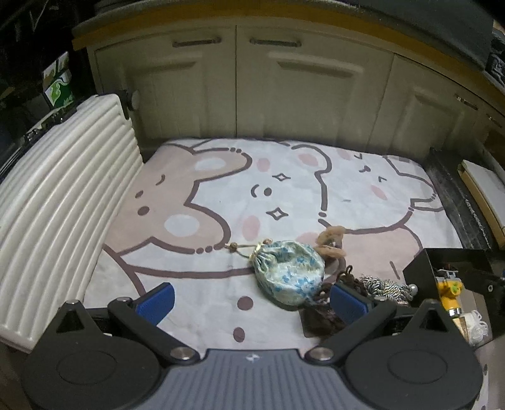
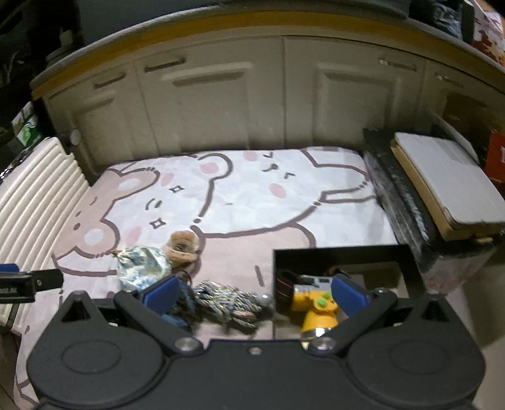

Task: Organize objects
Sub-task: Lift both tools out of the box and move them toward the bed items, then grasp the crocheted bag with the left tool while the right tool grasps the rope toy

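Floor area covered by a cartoon-animal blanket (image 1: pixel 284 189), pink and white with dark outlines. Behind it: a run of cream cabinet doors (image 1: pixel 236 88) with slot handles, topped by a wood-edged counter (image 2: pixel 189 28). To the left, a ribbed white suitcase (image 1: pixel 63 195) lying against the blanket edge. To the right, a dark box (image 2: pixel 407 208) with a flat white-topped carton (image 2: pixel 448 176) on it. Lighting dim and indoor; edges blurred.
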A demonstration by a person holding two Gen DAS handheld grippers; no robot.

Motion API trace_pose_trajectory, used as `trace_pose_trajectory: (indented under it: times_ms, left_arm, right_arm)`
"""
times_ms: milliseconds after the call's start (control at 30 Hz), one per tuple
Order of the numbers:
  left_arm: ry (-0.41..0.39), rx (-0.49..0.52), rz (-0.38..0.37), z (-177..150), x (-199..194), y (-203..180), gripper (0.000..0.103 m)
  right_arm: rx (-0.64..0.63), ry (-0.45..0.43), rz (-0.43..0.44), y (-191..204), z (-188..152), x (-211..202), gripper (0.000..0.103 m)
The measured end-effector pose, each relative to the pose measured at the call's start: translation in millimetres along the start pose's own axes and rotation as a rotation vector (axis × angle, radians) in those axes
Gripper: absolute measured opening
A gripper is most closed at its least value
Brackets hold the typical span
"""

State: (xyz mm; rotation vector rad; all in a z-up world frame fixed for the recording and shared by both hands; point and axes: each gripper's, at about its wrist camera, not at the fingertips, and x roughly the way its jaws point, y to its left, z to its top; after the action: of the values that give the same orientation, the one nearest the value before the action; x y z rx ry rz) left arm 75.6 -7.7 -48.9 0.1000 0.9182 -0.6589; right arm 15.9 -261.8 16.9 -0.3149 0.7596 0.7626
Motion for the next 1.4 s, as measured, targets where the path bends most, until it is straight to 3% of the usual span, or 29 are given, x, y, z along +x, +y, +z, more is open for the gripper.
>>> trace_pose_trajectory:
  times_ms: [200,433,667,967,1167,1400]
  left_arm:
    - [0.021,0.013,-0.036,-2,8,-1,0.103]
    - [0.046,0.07,-0.096,-5,18,-15,0.103]
    - [0.083,0.248,-0.116,-12,34,-48,0.101]
    - [0.215,0.416,-0.175,-26,68,-86,0.085]
    - [0.249,0.443,-0.192,-29,89,-102,0.085]
    - [0.296,0.474,-0.165,-37,124,-121,0.085]
  right_arm:
    - [-0.009,-0.035,-0.007,4,3,2,0.103]
    - [0.005,-0.072,0.05,-4,3,5,0.103]
    - [-0.179,-0.083,-0.02,1,-2,16,0.103]
    - [-0.296,-0.03,-0.006,-3,-7,34,0.102]
    - [-0.355,0.019,0.037,-5,-12,41,0.096]
    - [-0.395,0.05,0.09,-10,-16,46,0.073]
